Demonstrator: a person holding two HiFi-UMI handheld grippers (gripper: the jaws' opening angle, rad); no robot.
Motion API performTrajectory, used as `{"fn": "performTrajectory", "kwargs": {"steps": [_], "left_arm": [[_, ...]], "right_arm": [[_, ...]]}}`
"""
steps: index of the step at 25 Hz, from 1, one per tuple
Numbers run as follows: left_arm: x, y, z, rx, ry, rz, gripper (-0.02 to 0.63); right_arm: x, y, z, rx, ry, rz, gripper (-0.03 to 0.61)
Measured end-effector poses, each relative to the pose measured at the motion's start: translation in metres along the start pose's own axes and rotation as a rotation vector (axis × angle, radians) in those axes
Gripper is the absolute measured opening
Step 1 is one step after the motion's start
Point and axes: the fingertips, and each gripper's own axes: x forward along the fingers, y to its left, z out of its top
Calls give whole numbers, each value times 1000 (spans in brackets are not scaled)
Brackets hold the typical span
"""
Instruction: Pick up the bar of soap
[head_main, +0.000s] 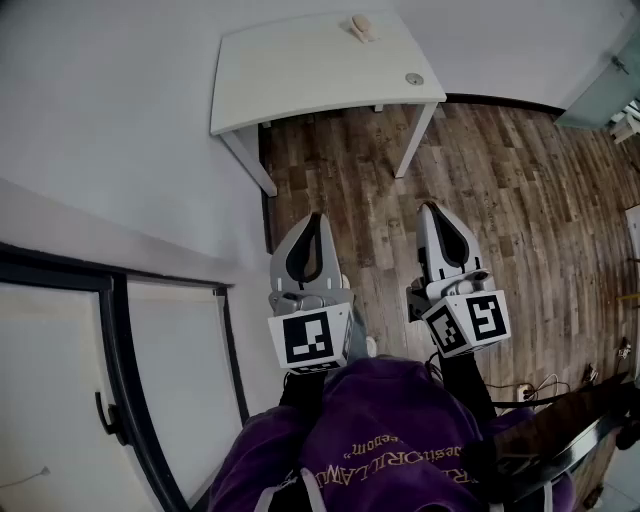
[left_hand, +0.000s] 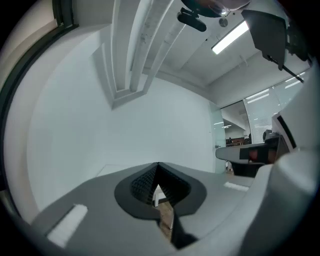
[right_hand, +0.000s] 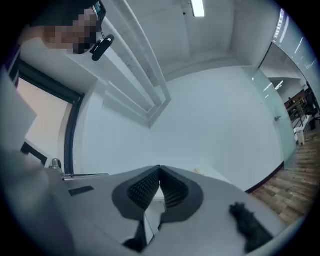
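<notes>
So the whole thing comes down to where the small pale beige bar of soap (head_main: 362, 27) sits relative to the jaws, and right now it's well ahead of both. It's on the far side of the white rectangular table (head_main: 300, 70), close to the back edge by the white wall (head_main: 120, 100). A small round grey disc (head_main: 414, 78) lies nearer the front right corner, well apart from it.

Both tools hang low over the brown wood-plank floor (head_main: 500, 200), short of the table. The left gripper (head_main: 316, 218) is clenched tip to tip with nothing in it. Same for the right gripper (head_main: 430, 208): jaws pressed together, empty.

Sideways, the soap lies between the two, maybe a touch closer to the left one's line, but honestly it's too close to call. In the right gripper view it shows as a tiny tan blob just right of the jaw tips. The left gripper view shows only a bit of table through the gap.

The long axis looks like it runs diagonally, far-left to near-right, but it's too small to be sure. My guess: either tool needs to go forward and up over the tabletop, open up, then close across the short side.
</notes>
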Motion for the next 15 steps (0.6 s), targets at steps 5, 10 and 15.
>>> {"fn": "performTrajectory", "kwargs": {"steps": [5, 10, 15], "left_arm": [[59, 32, 8, 33, -11, 4, 5], [122, 60, 23, 55, -6, -11, 5], [171, 79, 24, 61, 1, -71, 5]], "right_arm": [[66, -8, 3, -13, -6, 25, 9], [135, -24, 11, -19, -15, 28, 9], [186, -33, 13, -9, -32, 26, 9]]}}
